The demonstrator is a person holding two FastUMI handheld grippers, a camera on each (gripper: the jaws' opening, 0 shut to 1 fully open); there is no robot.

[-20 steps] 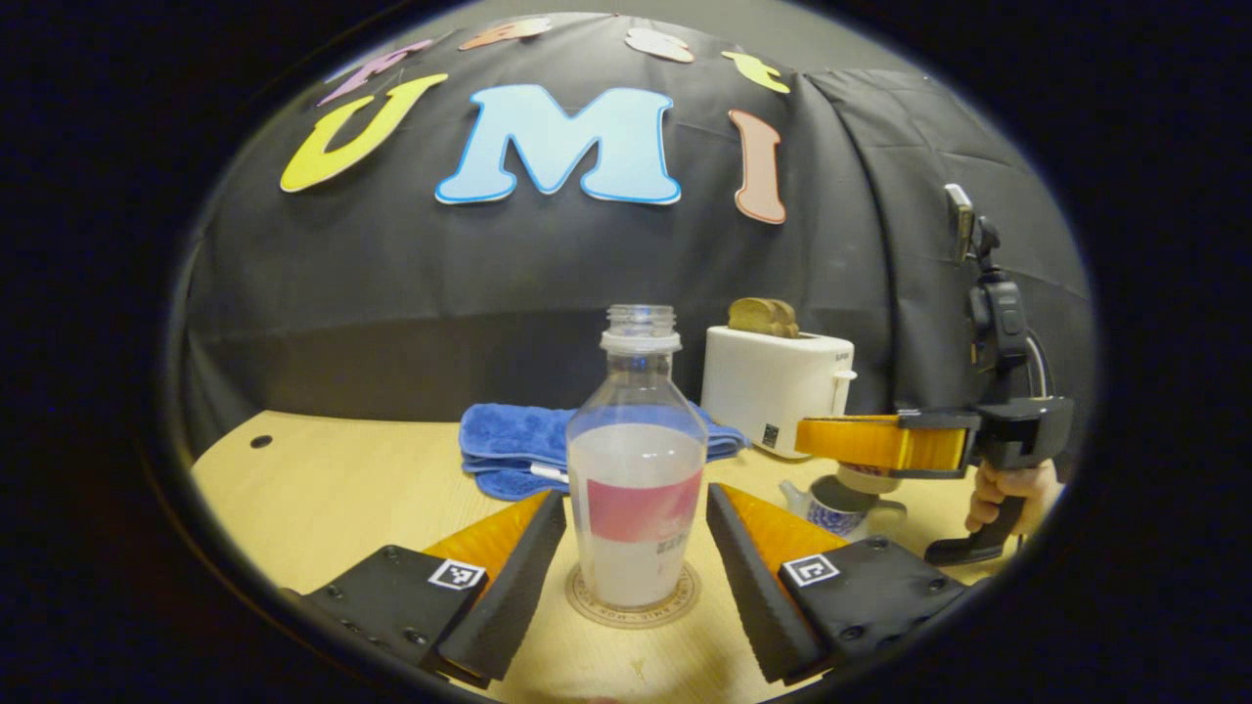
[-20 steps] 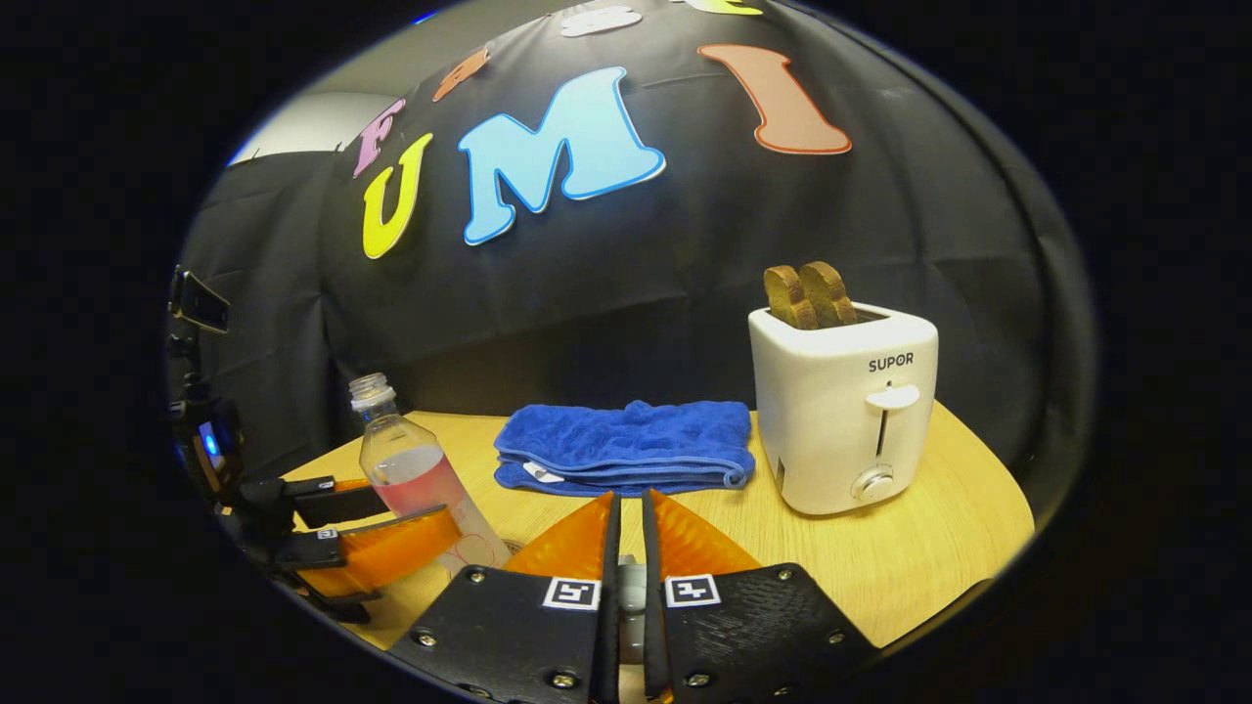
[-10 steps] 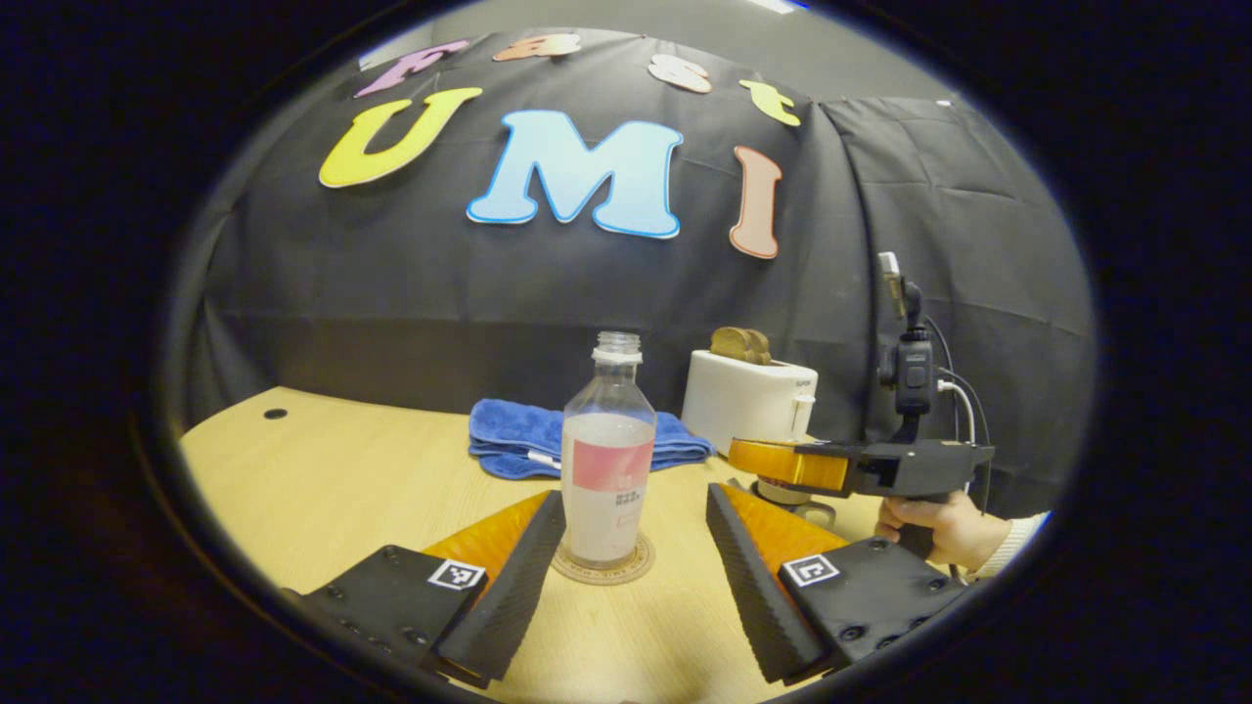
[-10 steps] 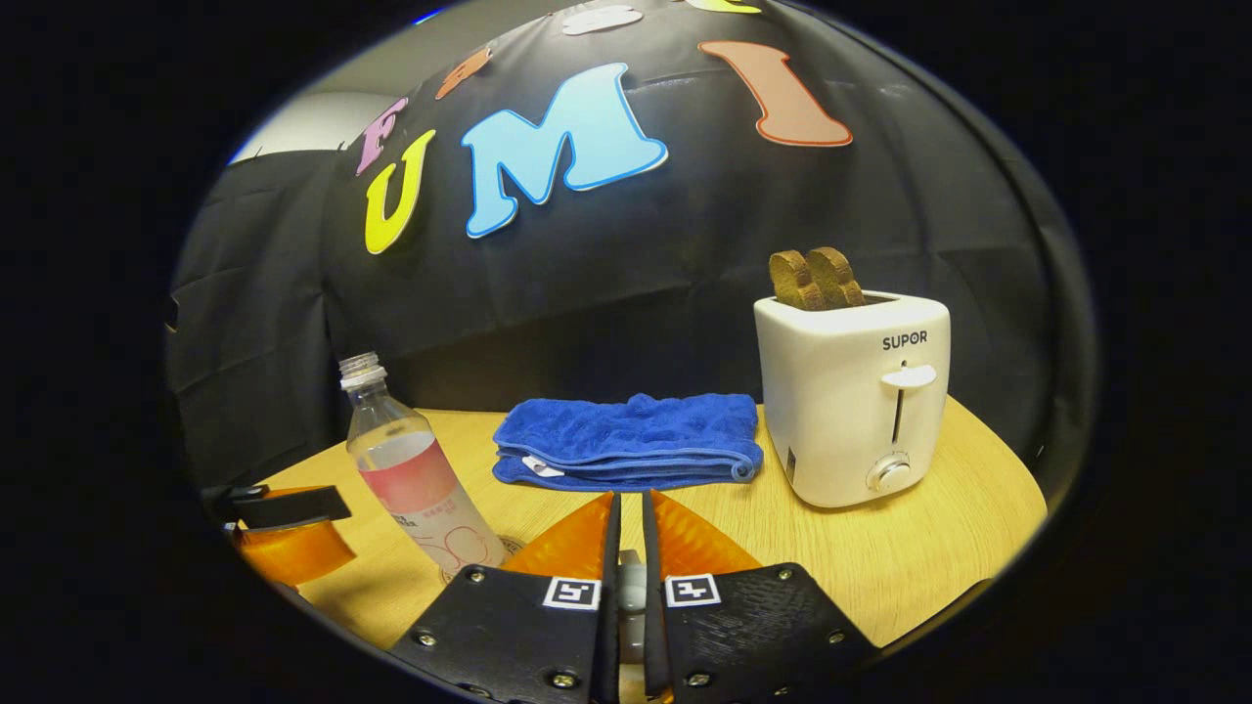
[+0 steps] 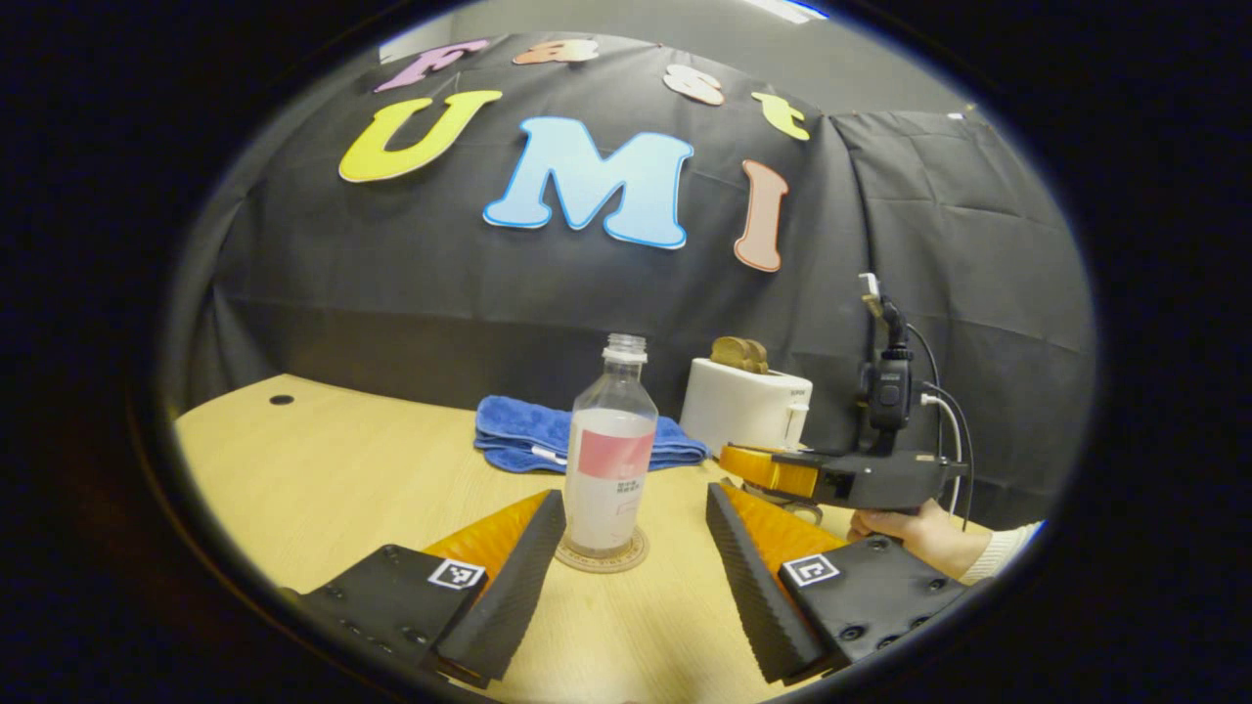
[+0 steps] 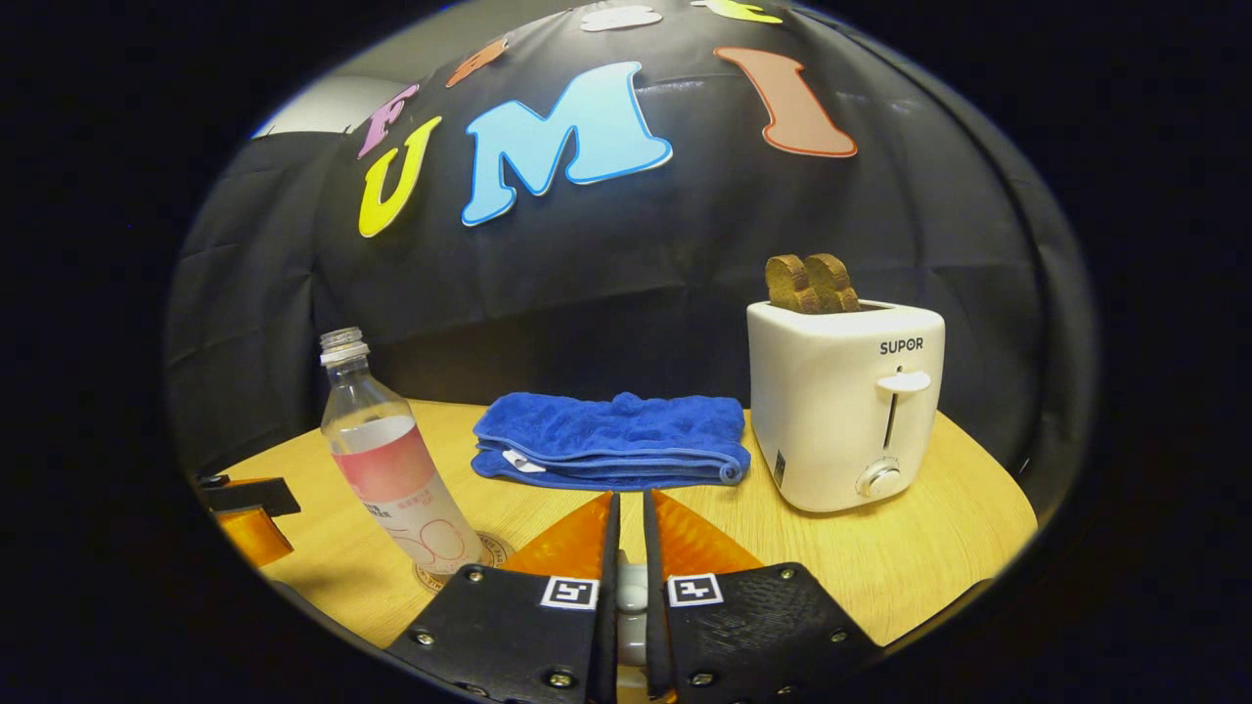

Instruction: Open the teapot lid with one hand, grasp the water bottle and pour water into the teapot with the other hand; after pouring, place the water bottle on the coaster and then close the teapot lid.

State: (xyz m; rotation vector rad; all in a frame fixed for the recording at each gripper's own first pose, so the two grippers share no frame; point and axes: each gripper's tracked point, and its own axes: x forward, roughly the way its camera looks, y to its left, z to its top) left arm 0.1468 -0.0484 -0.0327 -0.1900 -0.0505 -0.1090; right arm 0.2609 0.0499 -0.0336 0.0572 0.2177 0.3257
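Left gripper view: the water bottle (image 5: pixel 608 460) stands on the coaster (image 5: pixel 602 553), the left gripper (image 5: pixel 634 567) wide open and empty. The right gripper (image 6: pixel 626 548), nearly closed, pinches a small pale piece, judged the teapot lid (image 6: pixel 631 598); the next move would be lowering it onto the pot.

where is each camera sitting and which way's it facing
Left gripper view: rides the left tool, facing the water bottle on its coaster between its open fingers; the right tool and a hand show farther right.
Right gripper view: rides the right tool, fingers nearly together on something small, facing towel and toaster; the bottle stands left.
Shared: bottle, coaster, towel, toaster, table.
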